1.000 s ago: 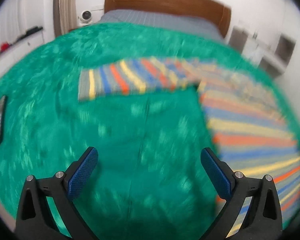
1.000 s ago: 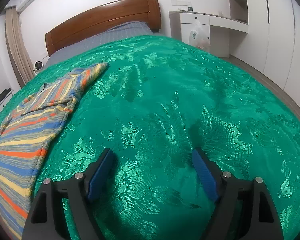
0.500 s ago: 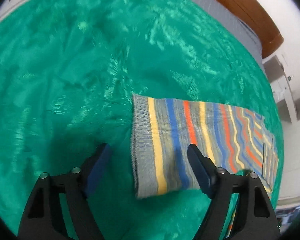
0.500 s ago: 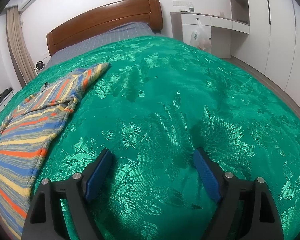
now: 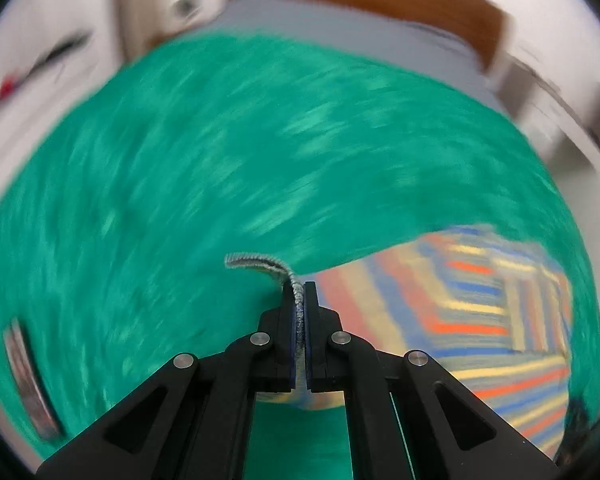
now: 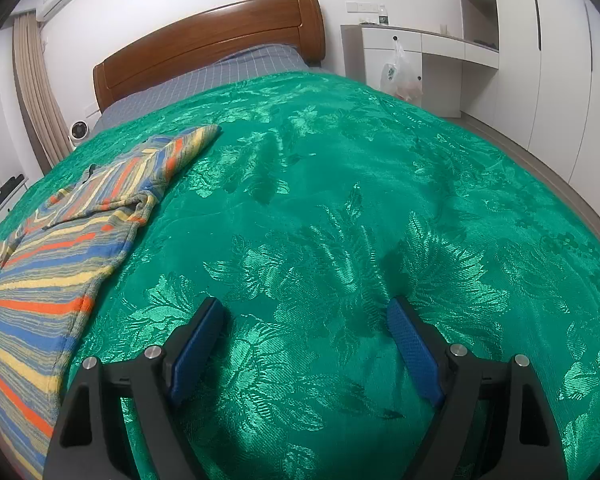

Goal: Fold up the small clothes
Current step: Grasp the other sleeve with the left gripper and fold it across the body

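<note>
Left gripper [image 5: 299, 300]: your jaws have just been closing and now pinch the grey ribbed cuff [image 5: 260, 263] of the sweater [image 5: 480, 320]; only a thin edge sits between the pads, and a short tail of cuff curls free past the tips.

Grip risk: with so little cloth in the pinch, a quick pull could slip the cuff out. The knit looks stretchy, so it may thin and creep under tension.

Sleeve: it trails from the pinch toward the striped body lying on the green bedspread [image 5: 220, 160]. If you carry it across too fast, it may twist or land skewed, and the fold line will wander.

View: the left picture is heavily smeared, so I cannot tell whether the pinch holds one layer or two; two would drag the underside along and bunch the fold.

Right gripper [image 6: 306, 346]: it stands wide open and empty over bare bedspread, well apart from the sweater [image 6: 60, 248]. Nothing pins the body, so your pull on the cuff could slide the whole sweater instead of folding it.

Dark flat object [image 5: 28, 380]: it lies at the left edge of the bedspread, too blurred to name; keep the sleeve's swing away from it.
</note>
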Action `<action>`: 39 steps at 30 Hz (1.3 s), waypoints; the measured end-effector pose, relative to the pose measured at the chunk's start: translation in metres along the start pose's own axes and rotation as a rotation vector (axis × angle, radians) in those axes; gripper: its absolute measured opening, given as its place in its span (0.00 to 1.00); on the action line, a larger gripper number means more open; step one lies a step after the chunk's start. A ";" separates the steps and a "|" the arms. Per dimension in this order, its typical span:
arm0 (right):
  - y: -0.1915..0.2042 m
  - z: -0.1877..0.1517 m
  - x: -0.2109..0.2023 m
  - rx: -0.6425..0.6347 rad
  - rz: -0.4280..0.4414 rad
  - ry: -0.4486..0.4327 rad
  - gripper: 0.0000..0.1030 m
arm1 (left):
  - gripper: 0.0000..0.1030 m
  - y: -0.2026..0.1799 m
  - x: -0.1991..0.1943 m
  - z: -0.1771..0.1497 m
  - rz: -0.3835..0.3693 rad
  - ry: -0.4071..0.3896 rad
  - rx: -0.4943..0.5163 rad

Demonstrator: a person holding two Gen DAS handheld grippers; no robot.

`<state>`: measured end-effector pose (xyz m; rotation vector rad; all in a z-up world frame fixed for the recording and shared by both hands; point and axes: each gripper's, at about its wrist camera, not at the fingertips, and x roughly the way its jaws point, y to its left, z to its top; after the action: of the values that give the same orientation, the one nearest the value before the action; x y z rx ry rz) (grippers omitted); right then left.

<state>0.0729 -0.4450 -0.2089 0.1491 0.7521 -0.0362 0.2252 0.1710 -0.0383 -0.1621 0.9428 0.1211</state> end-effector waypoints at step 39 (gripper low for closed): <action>0.001 0.004 0.002 -0.013 -0.016 0.006 0.81 | 0.03 -0.076 0.077 -0.124 -0.060 0.013 0.143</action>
<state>0.0770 -0.4443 -0.2075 0.1304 0.7594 -0.0461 0.1850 0.0756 -0.1662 -0.0590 0.9551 -0.0028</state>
